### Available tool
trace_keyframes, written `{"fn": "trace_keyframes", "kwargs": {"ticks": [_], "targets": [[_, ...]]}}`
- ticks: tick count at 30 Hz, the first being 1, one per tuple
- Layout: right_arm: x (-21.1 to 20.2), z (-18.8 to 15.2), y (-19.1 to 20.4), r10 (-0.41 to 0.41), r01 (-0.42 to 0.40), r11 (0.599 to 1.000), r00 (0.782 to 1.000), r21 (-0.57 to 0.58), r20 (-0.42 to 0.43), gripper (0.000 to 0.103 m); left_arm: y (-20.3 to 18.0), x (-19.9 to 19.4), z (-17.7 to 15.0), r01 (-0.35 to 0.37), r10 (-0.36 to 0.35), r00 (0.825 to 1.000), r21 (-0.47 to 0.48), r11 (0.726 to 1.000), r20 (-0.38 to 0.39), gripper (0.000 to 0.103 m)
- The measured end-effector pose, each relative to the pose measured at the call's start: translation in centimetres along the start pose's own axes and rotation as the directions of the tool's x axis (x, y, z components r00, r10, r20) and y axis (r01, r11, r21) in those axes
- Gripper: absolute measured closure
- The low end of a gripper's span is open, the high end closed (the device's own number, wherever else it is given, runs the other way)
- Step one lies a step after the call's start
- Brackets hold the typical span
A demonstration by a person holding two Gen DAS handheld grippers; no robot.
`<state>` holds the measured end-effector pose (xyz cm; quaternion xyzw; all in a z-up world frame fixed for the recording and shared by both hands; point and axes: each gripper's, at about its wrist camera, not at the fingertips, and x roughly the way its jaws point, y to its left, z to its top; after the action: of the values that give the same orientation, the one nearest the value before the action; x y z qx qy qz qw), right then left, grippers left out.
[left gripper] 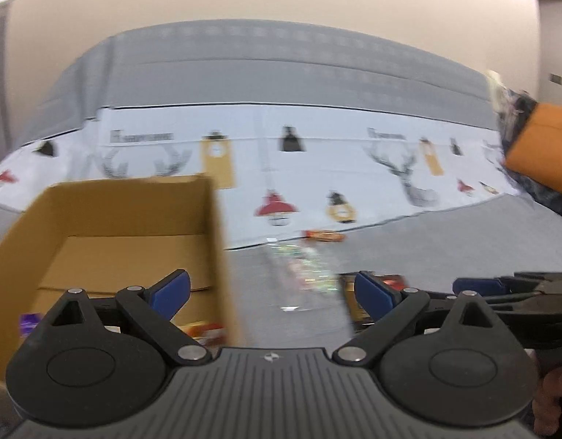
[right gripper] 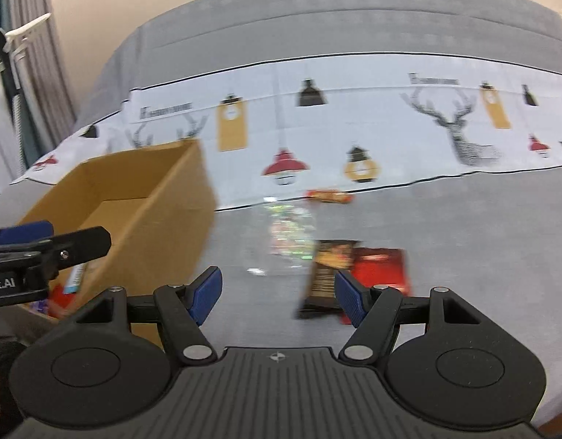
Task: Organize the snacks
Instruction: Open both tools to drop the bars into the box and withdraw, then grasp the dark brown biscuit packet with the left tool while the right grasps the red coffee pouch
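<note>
Lying lengthwise, dark snack bar (right gripper: 326, 274).

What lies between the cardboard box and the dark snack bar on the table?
In the right wrist view, a clear shiny packet lies on the grey cloth between the box and the dark bar.

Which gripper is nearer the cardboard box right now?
Left. The left gripper hangs open over the cardboard box's right wall, one finger above its inside. The right gripper, also open, sits off to the box's right, over the snack packets.
</note>
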<state>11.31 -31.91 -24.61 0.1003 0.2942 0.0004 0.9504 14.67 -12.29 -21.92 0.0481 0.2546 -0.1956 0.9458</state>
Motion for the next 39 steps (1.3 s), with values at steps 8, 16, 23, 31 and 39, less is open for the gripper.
{"fn": "trace_keyframes", "kwargs": {"ticks": [8, 16, 23, 31, 39], "targets": [[1.3, 0.8, -7.2, -0.107, 0.105, 0.993, 0.994, -0.057, -0.022, 0.032, -5.5, 8.5, 0.5, 0.16, -0.161, 0.974, -0.017, 0.987, -0.161, 0.005], [6.6, -0.3, -10.3, -0.096, 0.109, 0.992, 0.979, 0.067, -0.18, 0.036, -7.3, 19.2, -0.7, 0.153, -0.158, 0.941, -0.04, 0.987, -0.298, 0.023], [9.9, -0.1, -9.4, -0.094, 0.105, 0.994, 0.97, 0.041, -0.225, 0.034, -5.5, 22.3, -2.5, 0.188, -0.21, 0.914, -0.097, 0.977, -0.346, 0.043], [12.2, -0.5, -7.4, -0.083, 0.087, 0.996, 0.967, 0.006, -0.241, 0.022, -3.1, 20.0, -2.9, 0.143, -0.171, 0.914, -0.102, 0.984, -0.368, 0.048], [13.9, -1.5, -7.5, -0.104, 0.113, 0.993, 0.965, 0.023, -0.24, 0.02, -3.7, 20.3, -3.2, 0.138, -0.128, 0.955, 0.017, 0.99, -0.267, 0.046]]}}
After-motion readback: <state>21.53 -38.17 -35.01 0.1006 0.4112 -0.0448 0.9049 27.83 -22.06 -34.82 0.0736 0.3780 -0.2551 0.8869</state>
